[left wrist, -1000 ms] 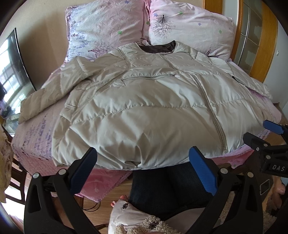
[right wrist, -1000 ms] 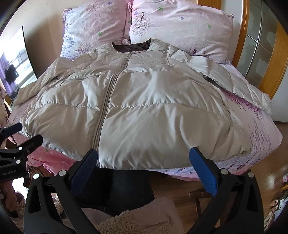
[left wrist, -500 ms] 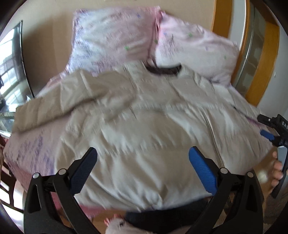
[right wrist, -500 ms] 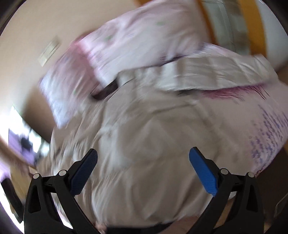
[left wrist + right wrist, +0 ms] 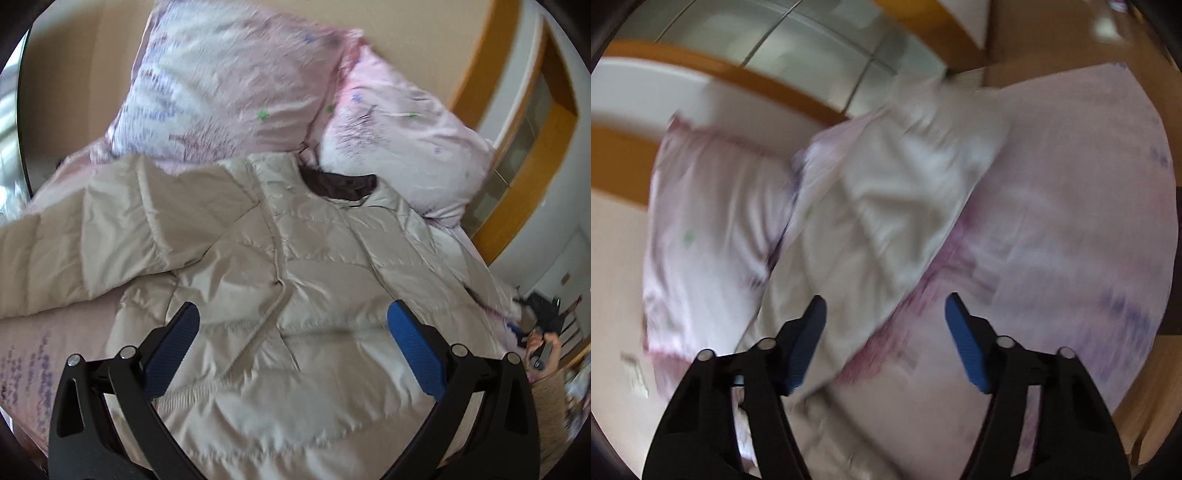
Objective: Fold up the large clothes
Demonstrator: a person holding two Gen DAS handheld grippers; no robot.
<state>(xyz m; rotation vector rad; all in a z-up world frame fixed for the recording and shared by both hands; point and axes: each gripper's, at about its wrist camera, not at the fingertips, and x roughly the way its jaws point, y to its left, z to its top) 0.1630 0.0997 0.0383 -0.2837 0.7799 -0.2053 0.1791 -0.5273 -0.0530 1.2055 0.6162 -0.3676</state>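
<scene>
A large beige quilted jacket (image 5: 295, 295) lies spread front up on the pink bed (image 5: 33, 354), its dark collar lining toward the pillows. One sleeve (image 5: 92, 240) stretches out to the left. My left gripper (image 5: 291, 325) hovers open over the jacket's chest with nothing between its blue pads. In the blurred, rolled right wrist view the jacket's other sleeve (image 5: 897, 206) lies across the pink sheet (image 5: 1052, 240). My right gripper (image 5: 886, 314) hangs above that sleeve's edge, jaws closing, pads clear of the cloth.
Two pink flowered pillows (image 5: 240, 88) lean on the beige wall at the head of the bed. A wooden door frame with glass panes (image 5: 517, 122) stands to the right. A hand (image 5: 543, 350) on the other gripper shows at the far right edge.
Both grippers have moved forward from the bed's foot over the jacket. The right gripper swung toward the right sleeve, rolled strongly, and its jaws narrowed.
</scene>
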